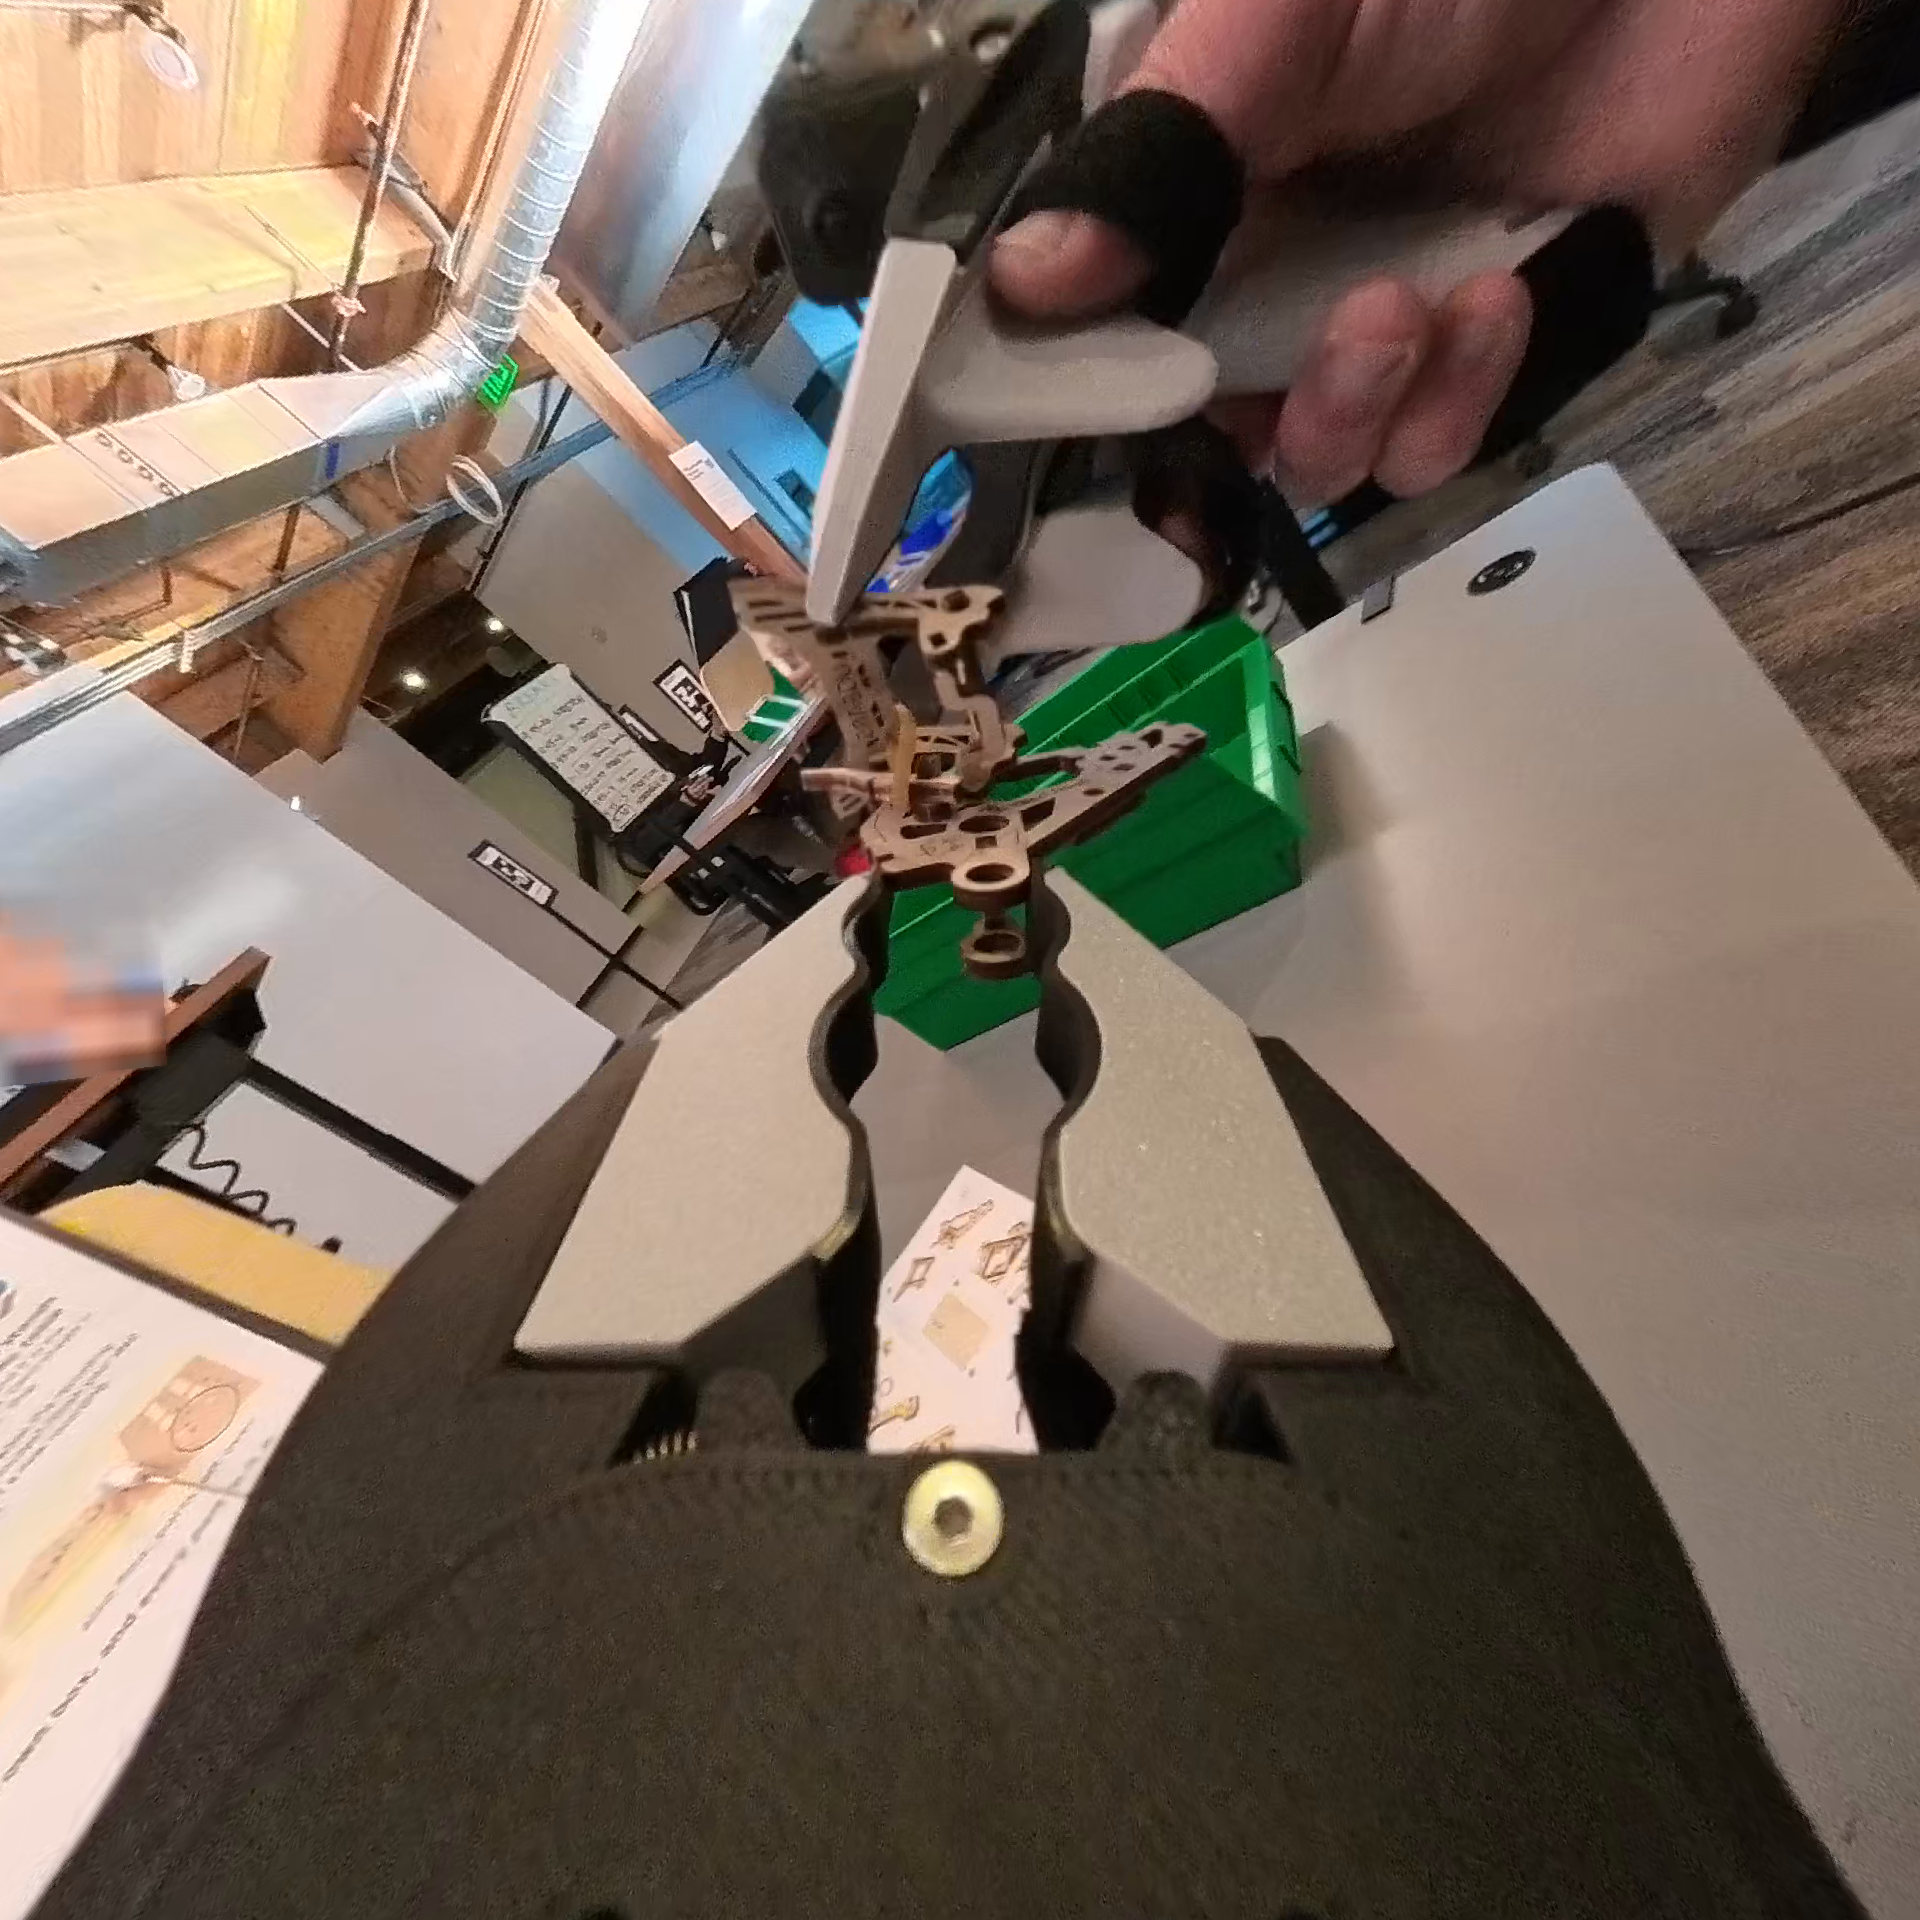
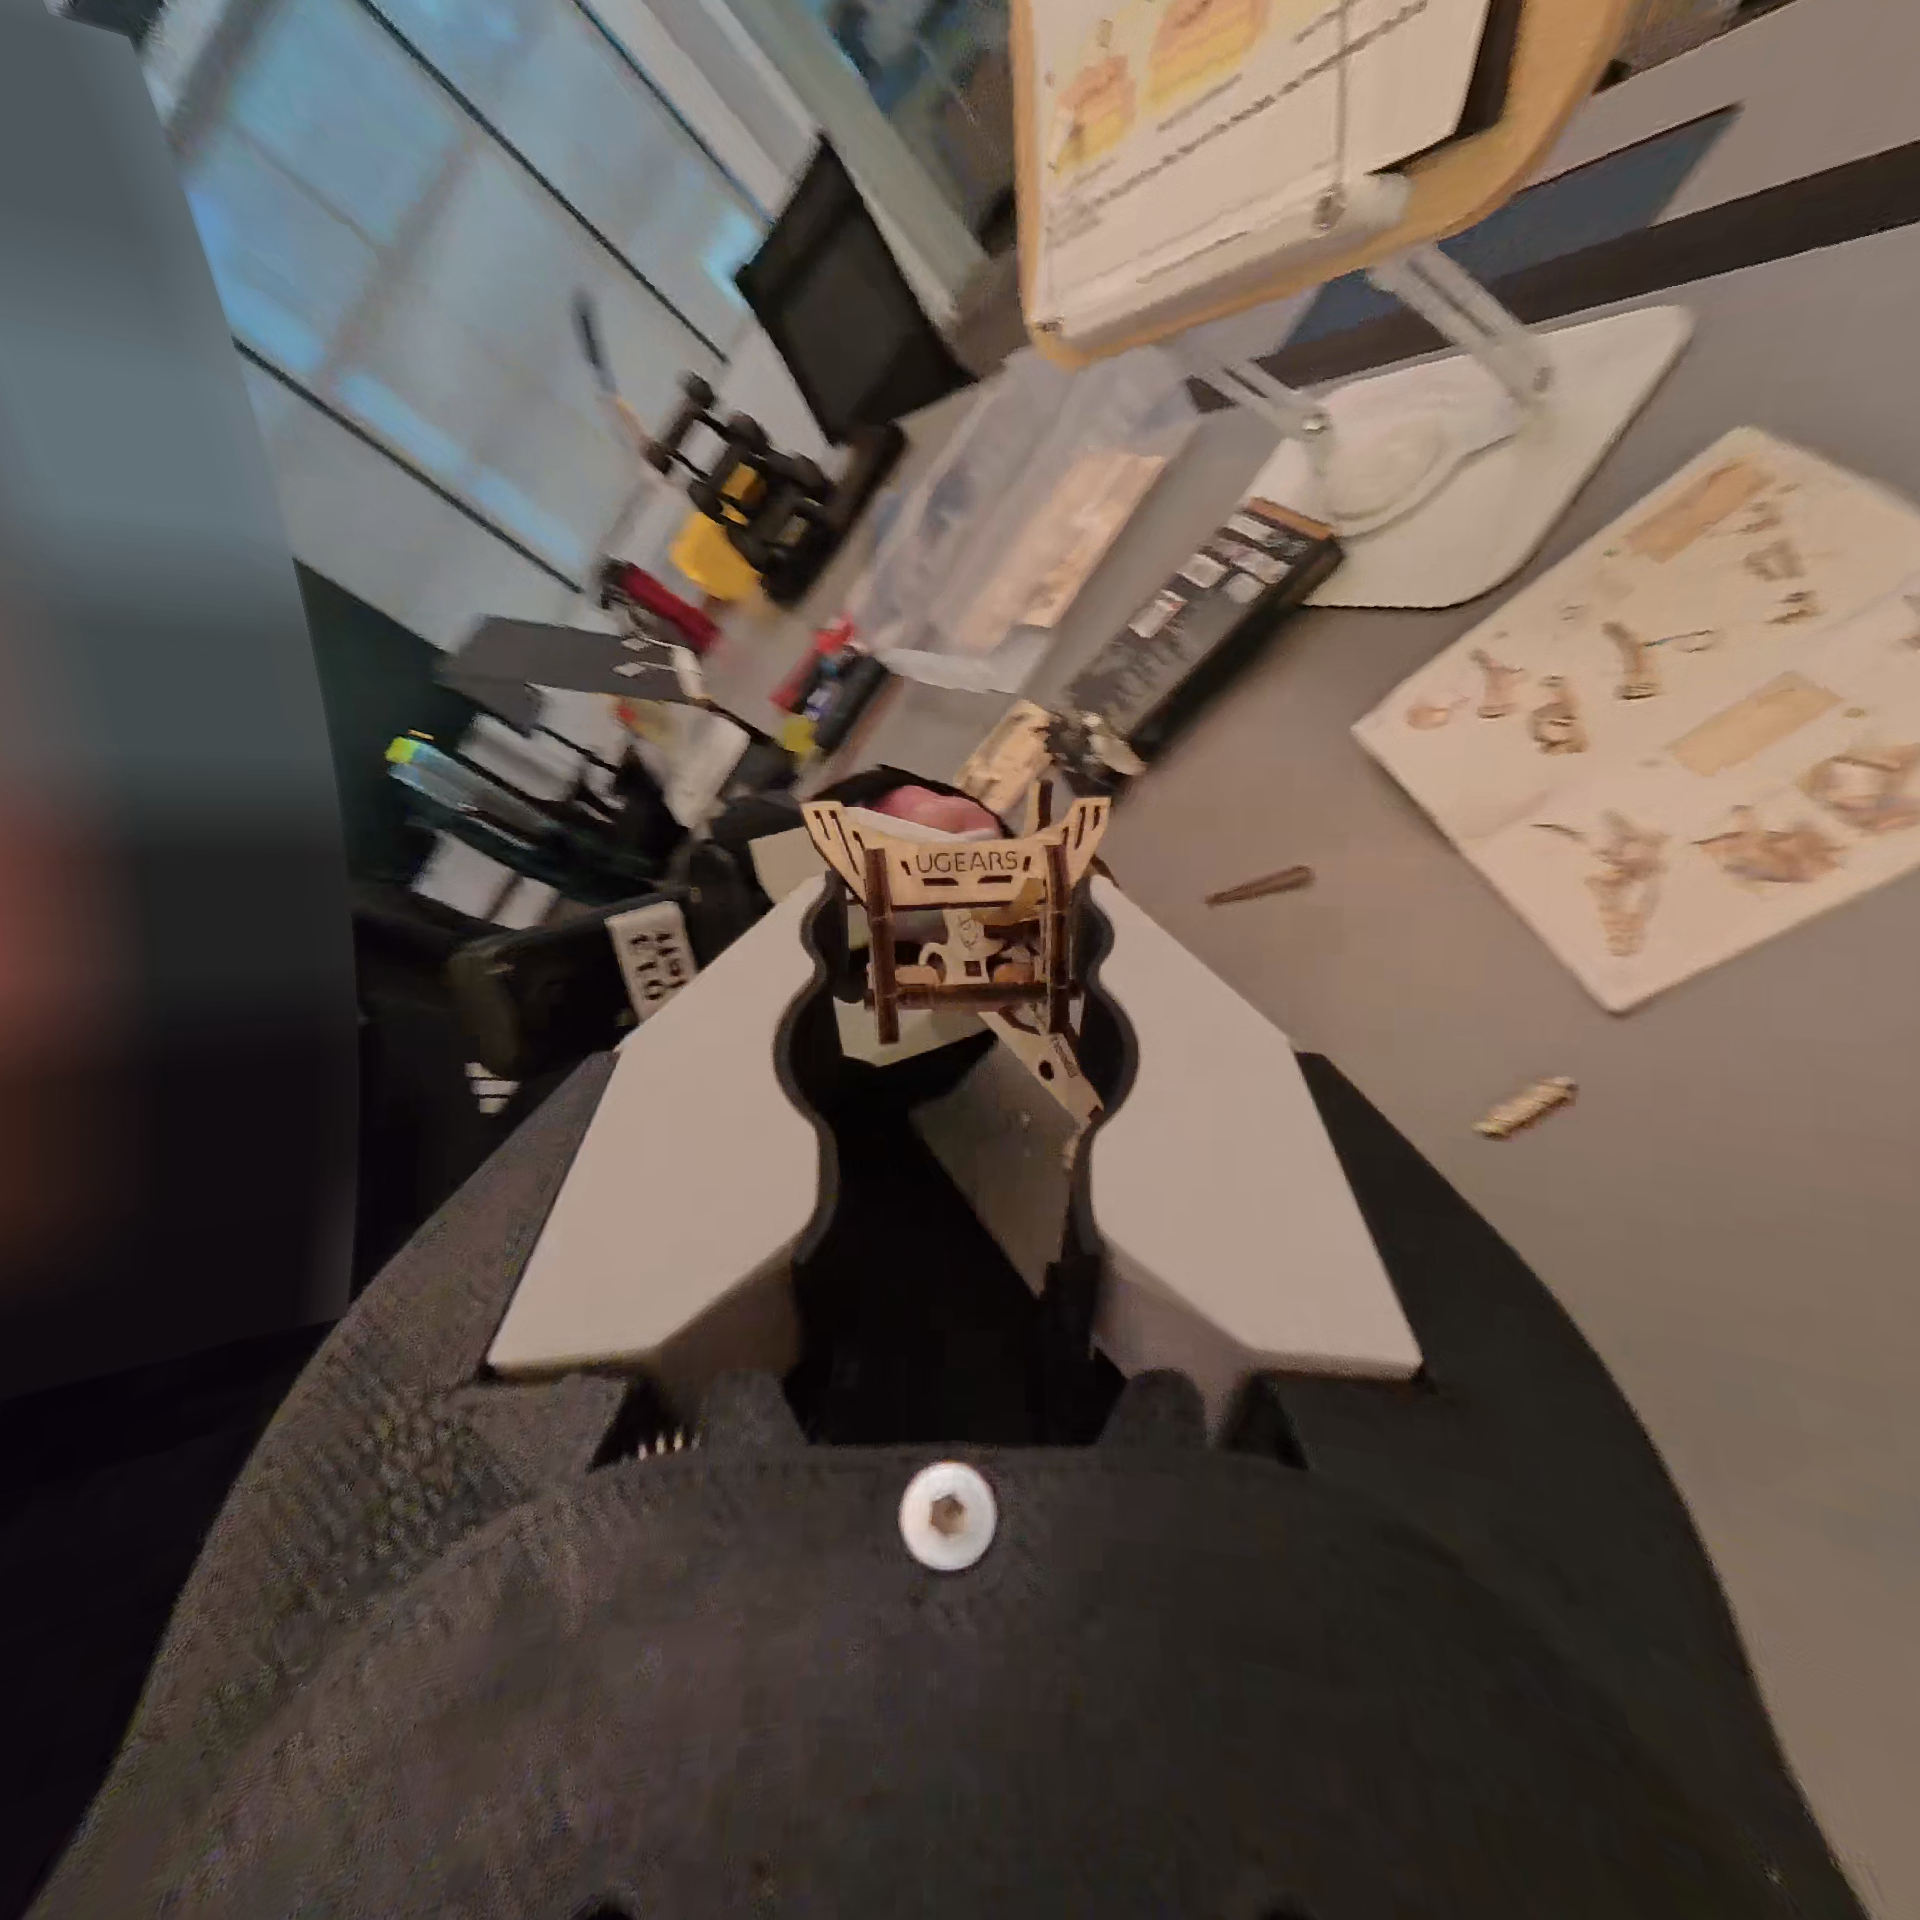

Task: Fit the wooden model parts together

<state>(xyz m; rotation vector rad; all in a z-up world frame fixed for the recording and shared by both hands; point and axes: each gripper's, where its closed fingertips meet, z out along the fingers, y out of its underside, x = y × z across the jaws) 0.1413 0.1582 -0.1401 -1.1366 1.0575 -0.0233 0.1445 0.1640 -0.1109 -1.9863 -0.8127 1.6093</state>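
The wooden model [image 1: 935, 748] is held in the air between both tools, above the grey table [image 1: 1558, 935]. The left gripper [image 1: 951, 904] is pinched on the model's lower tab, a small ringed lug that sits between its tips at about 12 o'clock from its body. The right gripper [image 2: 951, 914] is pressed onto the model's frame, which sits between its tips at 12 o'clock; seen from the left wrist view, this gripper comes down on the model from 12 o'clock, with a gloved hand [image 1: 1403, 260] on its handle. Judged step: seating one sub-assembly into the other while both are held off the table. To do it well, the two grips should stay firm but light, since the thin laser-cut wood would likely crack under twisting; the push should run straight along the slot, with no sideways rocking. Whether the joint is fully seated cannot be told, as the mating faces are hidden between the fingers. Two loose wooden pieces [image 2: 1257, 883] lie on the table at about 2 o'clock from the right gripper, well apart from it. An instruction sheet [image 2: 1662, 727] lies beyond them at about 2 o'clock. A green bin [image 1: 1143, 831] stands behind the model.
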